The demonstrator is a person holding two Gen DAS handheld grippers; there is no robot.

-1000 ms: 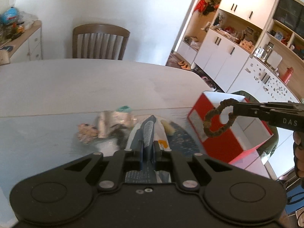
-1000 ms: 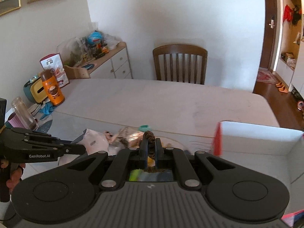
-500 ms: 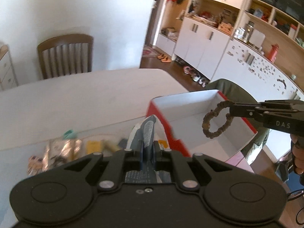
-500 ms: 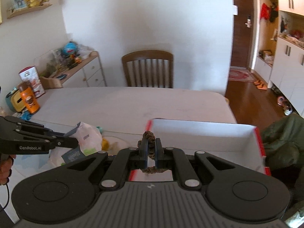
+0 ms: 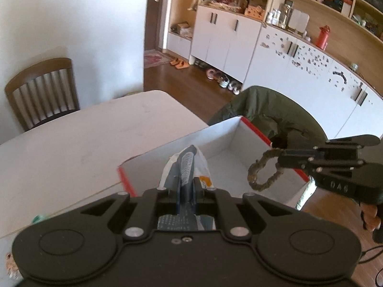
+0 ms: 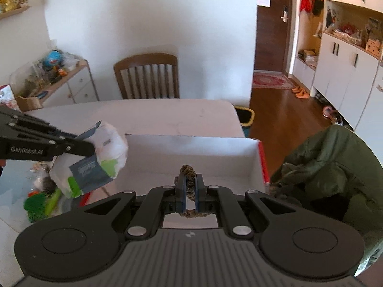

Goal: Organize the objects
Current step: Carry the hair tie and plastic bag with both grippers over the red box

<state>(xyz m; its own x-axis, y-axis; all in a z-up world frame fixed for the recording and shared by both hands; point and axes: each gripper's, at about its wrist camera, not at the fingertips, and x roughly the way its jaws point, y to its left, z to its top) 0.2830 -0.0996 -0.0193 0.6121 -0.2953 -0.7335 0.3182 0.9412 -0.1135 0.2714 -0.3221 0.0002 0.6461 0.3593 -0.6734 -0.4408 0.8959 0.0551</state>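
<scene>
The red-and-white box (image 5: 229, 141) sits open at the table's (image 5: 71, 148) near edge, and both carried things hang above it. The left gripper (image 5: 186, 181) is clamped on a white-and-blue packet (image 6: 95, 160) near the box's left end; the right gripper (image 6: 189, 191) is pinched on a brown fabric loop (image 5: 263, 169) over the box's interior. The step seems to be the drop-off: each should lower inside the walls, then release.
</scene>
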